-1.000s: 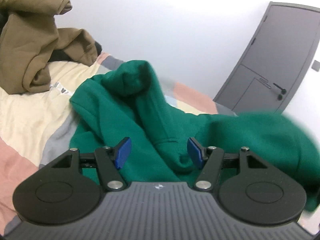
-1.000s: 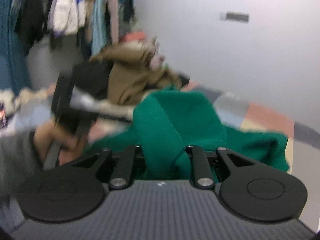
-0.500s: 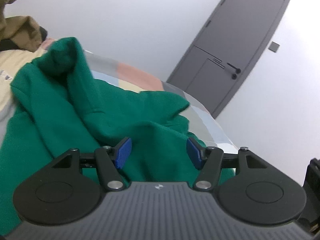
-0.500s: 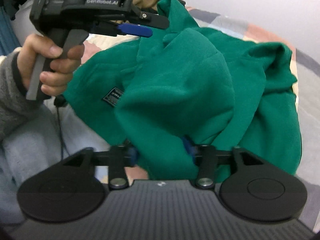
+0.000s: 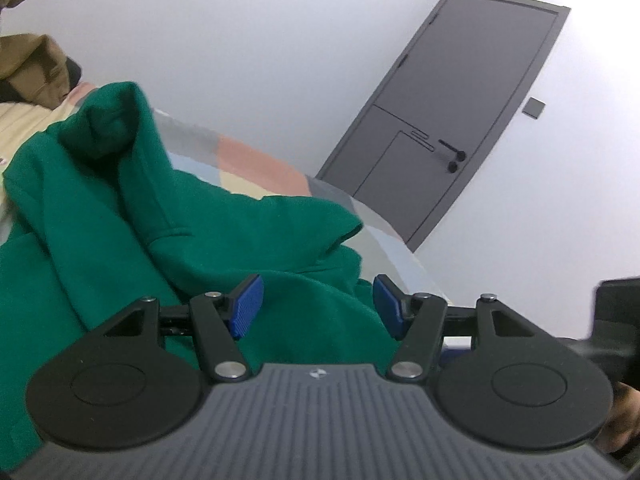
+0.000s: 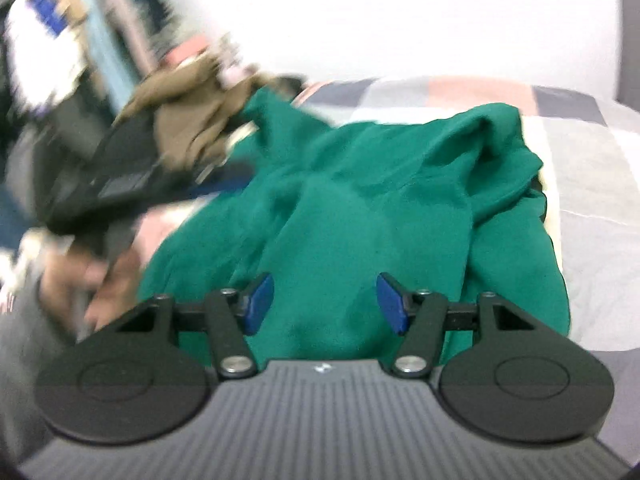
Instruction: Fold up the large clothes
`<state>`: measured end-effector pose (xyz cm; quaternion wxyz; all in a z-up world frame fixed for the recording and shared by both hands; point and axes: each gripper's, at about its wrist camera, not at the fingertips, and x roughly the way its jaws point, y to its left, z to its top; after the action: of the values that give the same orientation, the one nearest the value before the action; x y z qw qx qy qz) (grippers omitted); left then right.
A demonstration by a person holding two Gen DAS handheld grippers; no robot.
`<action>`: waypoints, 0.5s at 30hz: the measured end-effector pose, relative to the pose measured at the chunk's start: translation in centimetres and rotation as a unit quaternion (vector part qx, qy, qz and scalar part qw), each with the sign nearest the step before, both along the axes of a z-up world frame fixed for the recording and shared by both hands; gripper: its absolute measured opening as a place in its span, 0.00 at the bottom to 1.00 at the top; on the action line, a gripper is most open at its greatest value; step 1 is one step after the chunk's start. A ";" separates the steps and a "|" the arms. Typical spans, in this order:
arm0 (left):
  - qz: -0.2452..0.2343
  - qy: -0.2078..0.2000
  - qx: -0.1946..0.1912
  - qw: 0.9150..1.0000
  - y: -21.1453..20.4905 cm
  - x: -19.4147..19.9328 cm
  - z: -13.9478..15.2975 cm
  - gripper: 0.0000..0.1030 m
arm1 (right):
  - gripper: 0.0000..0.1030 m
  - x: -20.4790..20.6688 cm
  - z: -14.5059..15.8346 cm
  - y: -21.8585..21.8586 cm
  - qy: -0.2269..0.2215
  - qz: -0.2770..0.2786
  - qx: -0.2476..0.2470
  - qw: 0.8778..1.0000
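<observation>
Hoodie (image 5: 224, 236): solid green, no visible print. Bedspread (image 5: 260, 160): check blocks, pink, grey, cream, pale blue. Garment pile (image 6: 188, 120): olive-brown. Door (image 5: 452, 112): dark grey, black handle. Wall (image 5: 280, 48): white. Left gripper (image 5: 318, 306), right gripper (image 6: 325, 304): black bodies, blue pads.

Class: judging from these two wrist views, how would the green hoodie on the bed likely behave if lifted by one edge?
The green hoodie lies in soft rumpled folds, so it would probably droop limply. Its thick-looking fleece suggests moderate weight and little slipperiness between pads.
</observation>
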<state>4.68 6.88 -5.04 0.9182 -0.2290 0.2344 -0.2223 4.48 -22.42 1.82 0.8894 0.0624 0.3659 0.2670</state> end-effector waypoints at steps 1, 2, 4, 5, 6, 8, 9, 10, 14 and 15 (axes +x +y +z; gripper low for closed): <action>0.005 0.003 -0.002 1.000 0.3 0.1 -0.1 0.64 | 0.46 1.1 -0.8 0.2 0.007 -0.014 0.008 1.000; 0.009 0.005 -0.005 1.000 0.6 0.2 -0.2 0.64 | 0.38 2.3 -1.6 0.5 0.020 -0.026 0.017 0.999; 0.014 0.007 -0.013 1.000 1.2 0.3 -0.3 0.64 | 0.30 3.8 -3.4 1.2 0.050 -0.025 0.050 0.997; 0.016 0.008 -0.016 1.000 1.4 0.3 -0.2 0.64 | 0.29 4.0 -4.0 1.5 0.057 -0.020 0.064 0.996; 0.017 0.007 -0.019 1.000 1.7 0.2 -0.2 0.64 | 0.29 4.2 -4.5 2.1 0.060 -0.010 0.070 0.996; 0.018 0.007 -0.025 0.999 2.1 0.3 -0.3 0.64 | 0.29 3.9 -5.3 3.7 0.065 0.024 0.064 0.996; 0.018 0.008 -0.027 0.999 2.2 0.3 -0.3 0.64 | 0.29 3.6 -5.7 4.4 0.067 0.039 0.059 0.995; 0.016 0.009 -0.029 0.999 2.3 0.4 -0.4 0.64 | 0.28 3.3 -6.2 5.1 0.069 0.052 0.051 0.995; 0.004 0.032 -0.032 0.999 1.9 1.3 -1.3 0.61 | 0.29 2.3 -7.3 6.7 0.044 0.078 0.010 0.996; 0.002 0.041 -0.031 0.999 1.7 1.7 -1.6 0.58 | 0.29 2.3 -7.4 6.7 0.042 0.079 0.009 0.996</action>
<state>6.37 8.59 -6.61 0.9009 -0.2665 0.2642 -0.2181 6.73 -15.69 -5.53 0.8488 0.0522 0.4042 0.3368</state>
